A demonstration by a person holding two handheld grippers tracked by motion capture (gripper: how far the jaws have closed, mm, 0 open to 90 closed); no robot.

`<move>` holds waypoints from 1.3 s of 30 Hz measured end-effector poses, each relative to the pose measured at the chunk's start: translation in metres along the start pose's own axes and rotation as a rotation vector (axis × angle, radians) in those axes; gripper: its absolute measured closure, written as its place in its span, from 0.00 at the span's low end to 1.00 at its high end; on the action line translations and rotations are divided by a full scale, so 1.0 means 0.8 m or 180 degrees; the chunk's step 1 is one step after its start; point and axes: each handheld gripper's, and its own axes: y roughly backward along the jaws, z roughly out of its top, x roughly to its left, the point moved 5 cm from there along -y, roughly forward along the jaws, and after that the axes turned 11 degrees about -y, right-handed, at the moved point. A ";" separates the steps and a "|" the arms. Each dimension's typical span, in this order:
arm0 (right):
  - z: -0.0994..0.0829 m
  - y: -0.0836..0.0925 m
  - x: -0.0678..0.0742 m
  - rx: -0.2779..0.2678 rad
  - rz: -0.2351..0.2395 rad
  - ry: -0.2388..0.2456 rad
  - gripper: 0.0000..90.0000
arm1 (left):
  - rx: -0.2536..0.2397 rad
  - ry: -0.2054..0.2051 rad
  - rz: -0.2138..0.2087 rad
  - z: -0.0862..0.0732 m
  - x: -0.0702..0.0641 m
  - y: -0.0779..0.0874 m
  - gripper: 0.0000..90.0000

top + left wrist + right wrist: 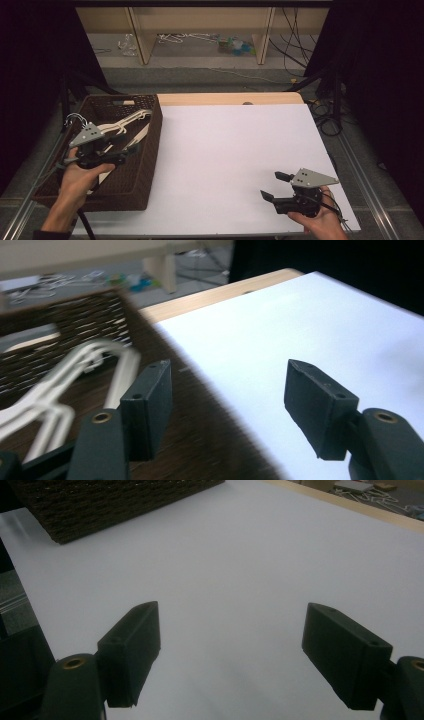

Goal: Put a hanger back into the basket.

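Presently the white hangers (120, 127) lie in a loose bundle inside the brown wicker basket (145, 165), which sits at the table's nine o'clock edge. Their hooks point toward eleven o'clock and their arms run back toward seven o'clock. In the left claw view the hangers (75, 370) rest at ten o'clock of the jaws, blurred, on the basket floor (200, 440).

The left claw (131, 148) hovers over the basket, just above the hanger bundle and pointing toward three o'clock. Its jaws stand apart, released, with nothing between them; in its own view the gap between them frames the basket's edge and the white table surface (325, 320). The left hand (82, 175) carries it from six o'clock.

The right claw (274, 186) is well apart from the basket, at the table's five o'clock corner, pointing toward nine o'clock. Its jaws are spread wide and empty; in its own view bare white table (240, 565) lies between them, with the basket (100, 502) at eleven o'clock. The right hand (320, 215) grips it from below.

The white table (235, 150) has a pale wooden strip (225, 98) along its twelve o'clock edge.
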 end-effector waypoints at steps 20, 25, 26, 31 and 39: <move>0.001 -0.001 -0.001 -0.0073 -0.0011 -0.0031 0.25 | -0.0315 -0.0373 -0.0368 0.020 -0.103 -0.024 0.18; -0.001 -0.001 -0.002 -0.0061 0.0002 -0.0050 0.25 | -0.0367 -0.0401 -0.0397 0.016 -0.120 -0.028 0.18; -0.001 -0.002 -0.002 -0.0062 0.0004 -0.0046 0.25 | -0.0377 -0.0396 -0.0402 0.015 -0.123 -0.030 0.18; -0.002 -0.004 -0.001 -0.0051 0.0056 -0.0045 0.25 | -0.0350 -0.0380 -0.0439 0.006 -0.136 -0.036 0.18; -0.001 -0.004 -0.003 -0.0123 0.0031 -0.0039 0.24 | -0.0372 -0.0417 -0.0486 -0.004 -0.150 -0.040 0.18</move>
